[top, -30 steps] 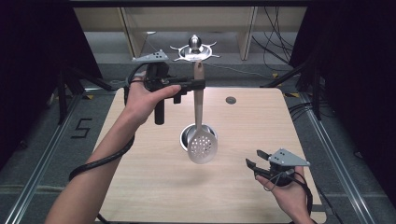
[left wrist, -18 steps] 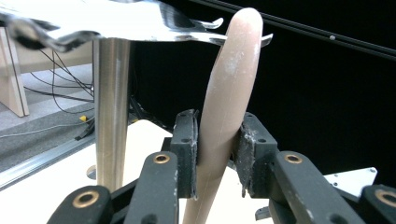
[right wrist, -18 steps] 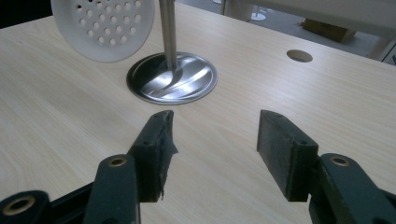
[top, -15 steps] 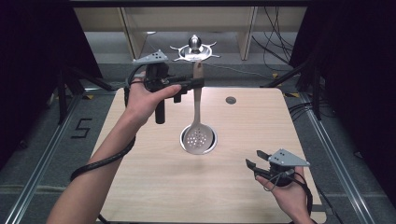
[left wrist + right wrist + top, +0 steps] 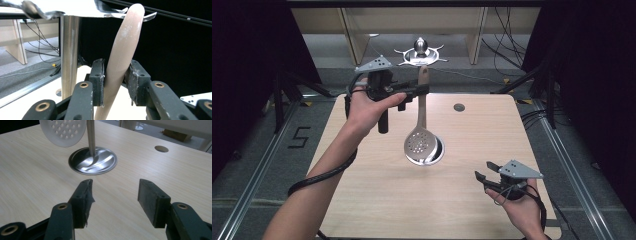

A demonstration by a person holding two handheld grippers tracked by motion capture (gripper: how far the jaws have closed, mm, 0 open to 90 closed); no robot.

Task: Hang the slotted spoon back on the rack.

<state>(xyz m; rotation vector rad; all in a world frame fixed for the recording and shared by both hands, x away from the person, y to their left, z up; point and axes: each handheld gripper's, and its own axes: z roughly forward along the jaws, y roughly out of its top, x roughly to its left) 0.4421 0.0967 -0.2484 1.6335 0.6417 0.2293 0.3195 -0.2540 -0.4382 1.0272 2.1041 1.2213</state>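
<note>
The left hand-held gripper (image 5: 424, 90) is clamped on the beige handle of a perforated metal skimmer spoon (image 5: 422, 145), which hangs bowl-down above the round steel base (image 5: 436, 152) of a hook stand on the pale wooden tabletop (image 5: 377, 195). The stand's hooked top (image 5: 50, 11) sits just beside the handle tip. The grip is narrow on a smooth, curved handle, so the spoon could swivel or slip, or knock the steel post (image 5: 69, 52). The right hand-held gripper (image 5: 487, 170) rests wide apart, empty, near the front edge.
</note>
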